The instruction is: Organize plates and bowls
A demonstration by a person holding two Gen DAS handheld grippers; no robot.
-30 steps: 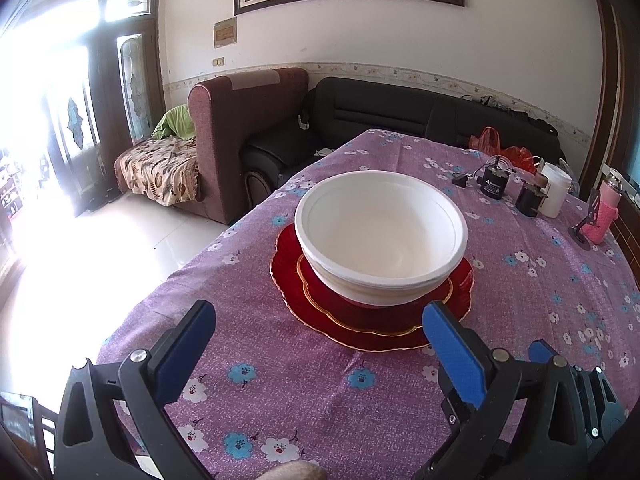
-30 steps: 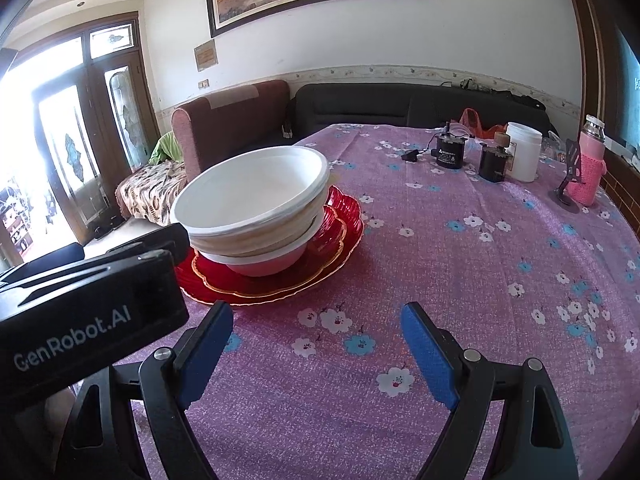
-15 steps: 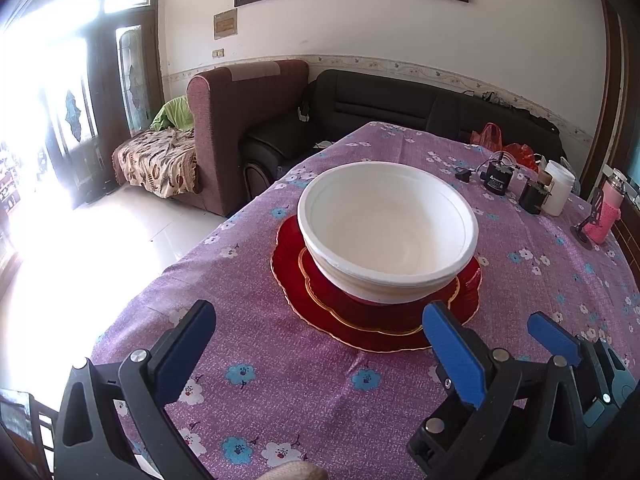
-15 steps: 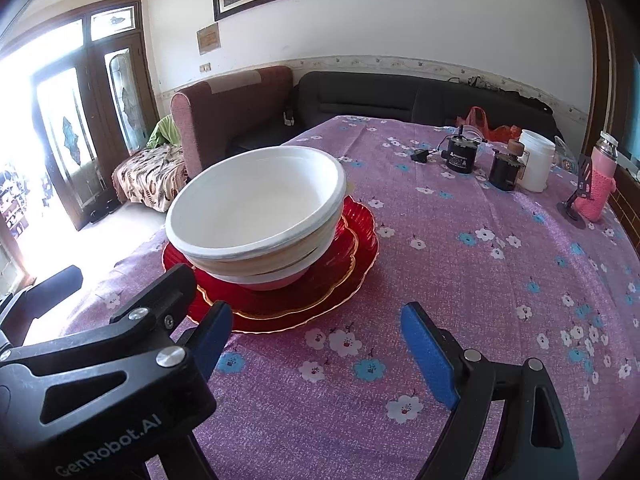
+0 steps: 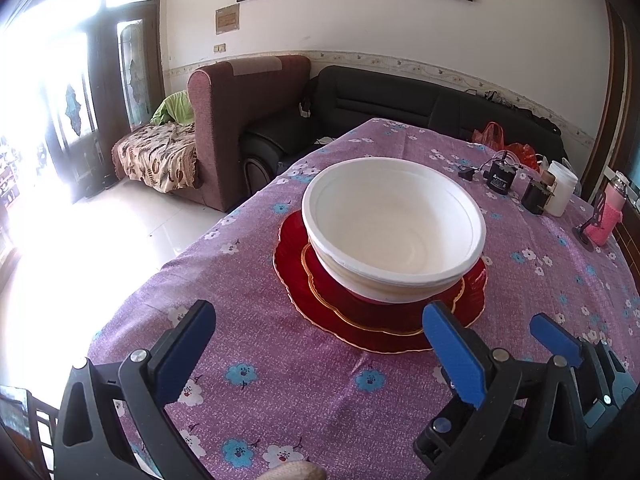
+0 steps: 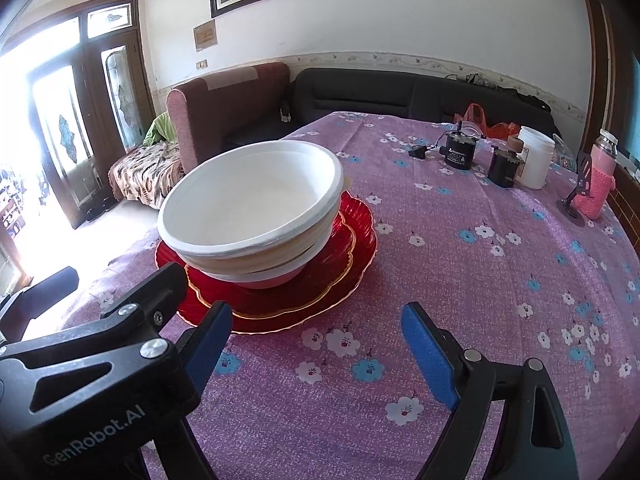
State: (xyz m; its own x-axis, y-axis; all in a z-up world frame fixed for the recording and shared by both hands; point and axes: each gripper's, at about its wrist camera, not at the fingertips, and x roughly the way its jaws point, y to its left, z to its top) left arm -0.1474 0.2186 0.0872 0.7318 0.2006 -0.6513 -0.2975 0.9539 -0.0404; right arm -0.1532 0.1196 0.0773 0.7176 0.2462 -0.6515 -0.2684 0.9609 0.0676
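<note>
A: What's the stack look like?

B: White bowls [image 5: 394,236], nested, plain matte w/ a rolled rim. From the right wrist view you see layered rims under the top one, lowest looks pinkish. Exact count, can't tell.

A: Sitting on?

B: Red plates [image 6: 348,256], glossy, scalloped gold edge, smaller one on a bigger one. All on the purple floral tablecloth [image 5: 304,392], approx. mid-table, toward the sofa-side edge.

A: Grippers?

B: Left gripper [image 5: 320,356] spread wide, blue pads, nothing betw. them, just short of the plates' near rim. Right gripper [image 6: 316,352] also wide apart, empty, over bare cloth near the plates, not touching. The two sit side by side; left one's black body fills the right view's lower left corner.

A: Other stuff?

B: Far right of table: white jar [image 6: 536,162], two small black cylinders [image 6: 460,154], pink bottle [image 6: 600,184]. Well apart from the stack.
</note>
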